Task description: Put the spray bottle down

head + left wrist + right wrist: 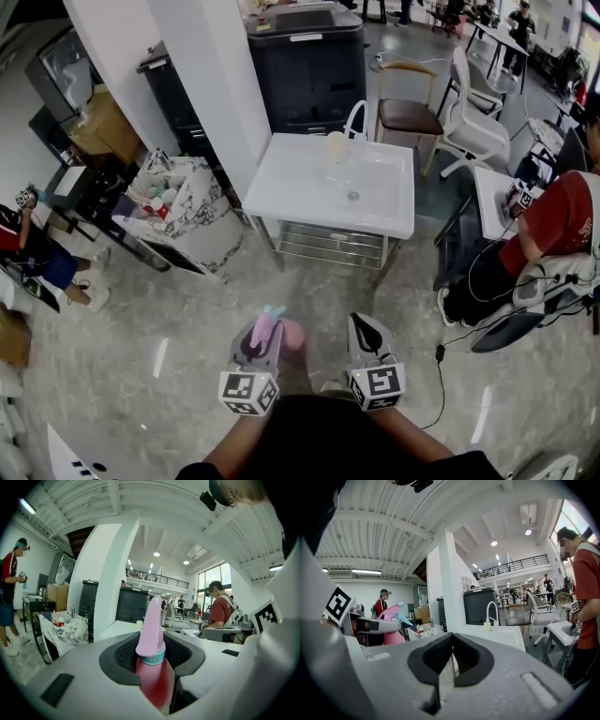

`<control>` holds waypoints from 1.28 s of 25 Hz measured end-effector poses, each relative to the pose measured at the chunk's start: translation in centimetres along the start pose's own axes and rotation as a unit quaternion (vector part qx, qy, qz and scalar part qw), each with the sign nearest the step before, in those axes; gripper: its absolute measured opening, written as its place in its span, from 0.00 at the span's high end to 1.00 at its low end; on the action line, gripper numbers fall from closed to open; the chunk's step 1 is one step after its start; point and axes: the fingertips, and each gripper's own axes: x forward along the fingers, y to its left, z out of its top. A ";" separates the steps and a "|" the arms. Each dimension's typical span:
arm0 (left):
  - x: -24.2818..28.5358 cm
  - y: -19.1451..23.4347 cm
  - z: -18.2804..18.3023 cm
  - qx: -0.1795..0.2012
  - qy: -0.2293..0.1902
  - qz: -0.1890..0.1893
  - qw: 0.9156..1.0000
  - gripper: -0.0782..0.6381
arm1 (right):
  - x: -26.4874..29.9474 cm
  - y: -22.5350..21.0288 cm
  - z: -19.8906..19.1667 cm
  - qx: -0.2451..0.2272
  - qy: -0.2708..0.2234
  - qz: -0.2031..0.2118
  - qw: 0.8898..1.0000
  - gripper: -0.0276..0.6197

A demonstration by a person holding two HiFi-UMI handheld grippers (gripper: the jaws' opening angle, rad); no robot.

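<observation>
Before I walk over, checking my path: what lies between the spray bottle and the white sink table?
Only bare floor between the spray bottle in the left gripper and the sink table, per the head view.

The spray bottle (152, 639) is pink (with a teal collar); the sink table (300, 202) is plain white.

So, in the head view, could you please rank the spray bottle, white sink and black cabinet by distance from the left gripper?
1. The spray bottle, held in the left gripper.
2. The white sink, ahead at centre.
3. The black cabinet, behind the sink, top.
</observation>
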 end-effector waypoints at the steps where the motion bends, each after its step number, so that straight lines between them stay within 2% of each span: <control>1: -0.1 0.3 -0.1 0.001 0.001 0.000 1.000 0.67 | 0.1 0.3 -0.2 0.000 0.003 0.002 1.000 0.96; 10: 3.3 4.2 -1.0 -0.028 0.022 -0.008 0.999 0.67 | 3.6 0.9 -2.0 -0.003 0.042 0.009 0.999 0.96; 15: 7.9 6.8 -0.7 -0.030 0.029 -0.025 0.999 0.67 | 8.6 -0.7 -2.4 -0.003 0.059 -0.011 0.998 0.96; 18: 11.0 9.2 0.4 -0.028 0.027 -0.035 0.999 0.67 | 12.4 -1.4 -2.0 -0.006 0.072 -0.022 0.997 0.96; 23: 16.6 14.5 3.4 -0.005 0.018 -0.046 0.999 0.67 | 19.7 -1.7 -0.3 -0.022 0.083 -0.026 0.996 0.96; 27: 21.2 18.3 5.5 -0.015 0.015 -0.071 0.997 0.67 | 25.2 -1.8 1.5 -0.029 0.085 -0.039 0.995 0.96; 32: 25.7 22.0 7.5 -0.011 0.015 -0.095 0.995 0.67 | 30.4 -2.2 3.1 -0.027 0.082 -0.065 0.994 0.96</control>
